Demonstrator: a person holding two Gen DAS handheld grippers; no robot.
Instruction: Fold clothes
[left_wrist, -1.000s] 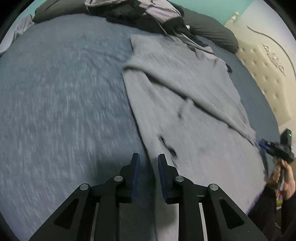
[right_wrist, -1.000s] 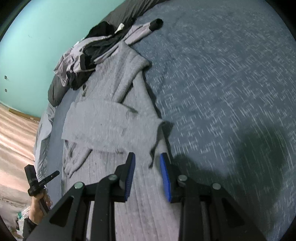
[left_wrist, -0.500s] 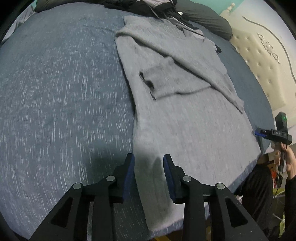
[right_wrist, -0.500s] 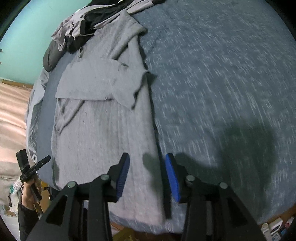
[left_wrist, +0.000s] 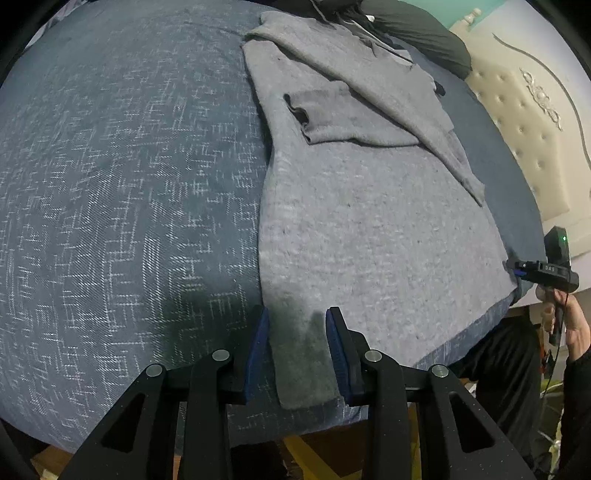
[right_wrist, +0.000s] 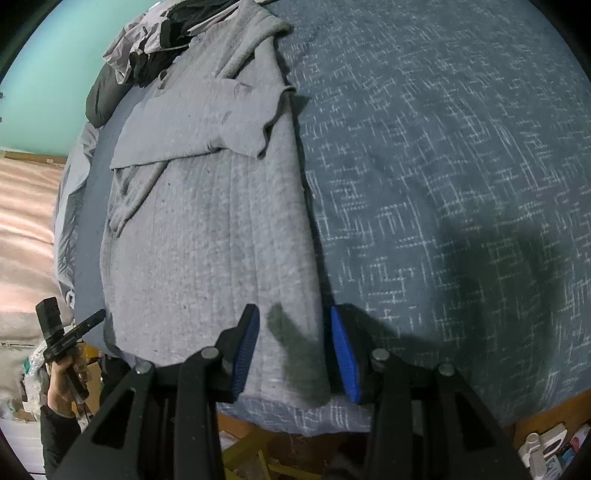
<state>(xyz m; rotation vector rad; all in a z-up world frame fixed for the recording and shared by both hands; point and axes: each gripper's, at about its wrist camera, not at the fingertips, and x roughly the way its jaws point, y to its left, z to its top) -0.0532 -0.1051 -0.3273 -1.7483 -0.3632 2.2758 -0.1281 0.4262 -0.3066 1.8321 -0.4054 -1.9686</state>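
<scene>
The grey sweater is lying flat on the bed with both sleeves folded in, while each hand-held gripper is hovering wide open and empty over a bottom corner.

The sweater lies on the bed, its hem nearest both tools. The left gripper straddles one hem corner, the right gripper the other. Ahead, two sleeves lie folded across the body. Beyond the collar lies a clothes pile.
</scene>
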